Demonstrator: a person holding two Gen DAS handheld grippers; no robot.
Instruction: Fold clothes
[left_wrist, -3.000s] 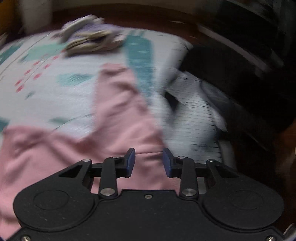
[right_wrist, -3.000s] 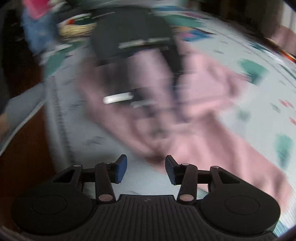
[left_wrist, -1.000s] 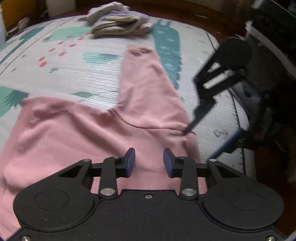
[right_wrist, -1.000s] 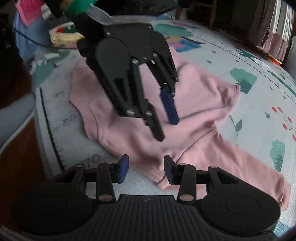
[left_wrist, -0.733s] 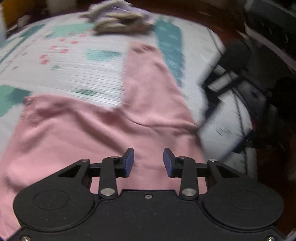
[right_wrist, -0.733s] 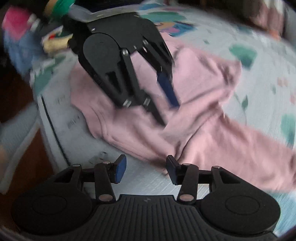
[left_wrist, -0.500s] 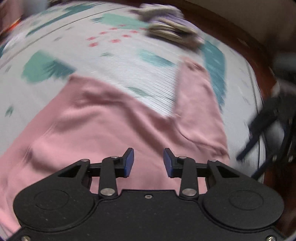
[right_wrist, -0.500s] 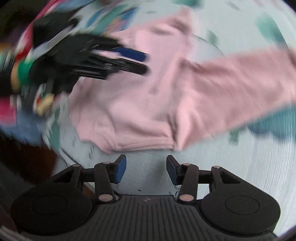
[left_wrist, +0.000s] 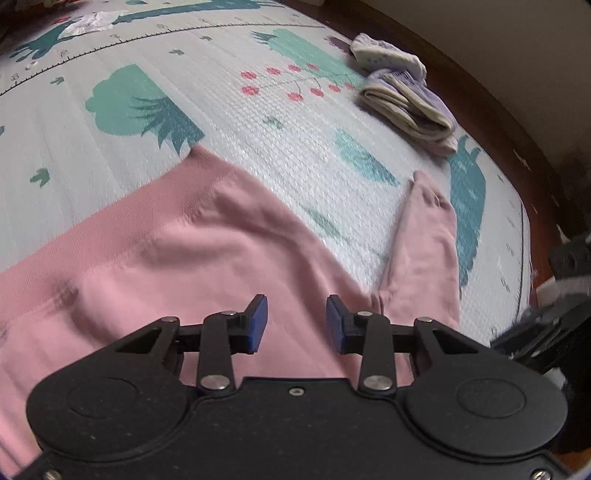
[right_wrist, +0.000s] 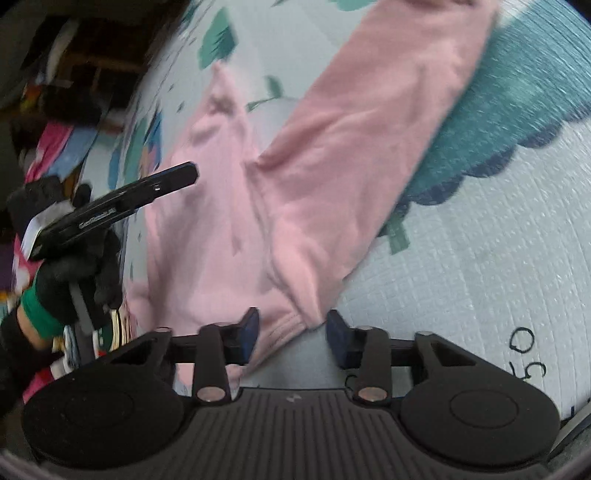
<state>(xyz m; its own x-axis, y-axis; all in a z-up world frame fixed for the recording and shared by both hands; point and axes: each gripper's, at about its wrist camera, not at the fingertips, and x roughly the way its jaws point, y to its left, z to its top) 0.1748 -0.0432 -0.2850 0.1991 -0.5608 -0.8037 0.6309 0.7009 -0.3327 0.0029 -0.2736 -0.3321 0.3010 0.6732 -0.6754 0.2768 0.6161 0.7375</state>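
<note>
Since 1 second back, both views have rolled, and we now see the right gripper (right_wrist: 291, 334) low at the pink top's (left_wrist: 207, 254) hem corner, its jaws just narrowed, cloth between them but not clearly pinched. Left gripper (left_wrist: 296, 324) hangs part-open over the top, nothing gripped. Top lies flat on the play mat (left_wrist: 229, 122); folded socks (left_wrist: 404, 105) upper right.

Count – one pink top (left_wrist: 207, 254), one mat (left_wrist: 221, 96), one stack of folded clothes (left_wrist: 402, 99), two grippers (left_wrist: 296, 324) (right_wrist: 291, 334).
</note>
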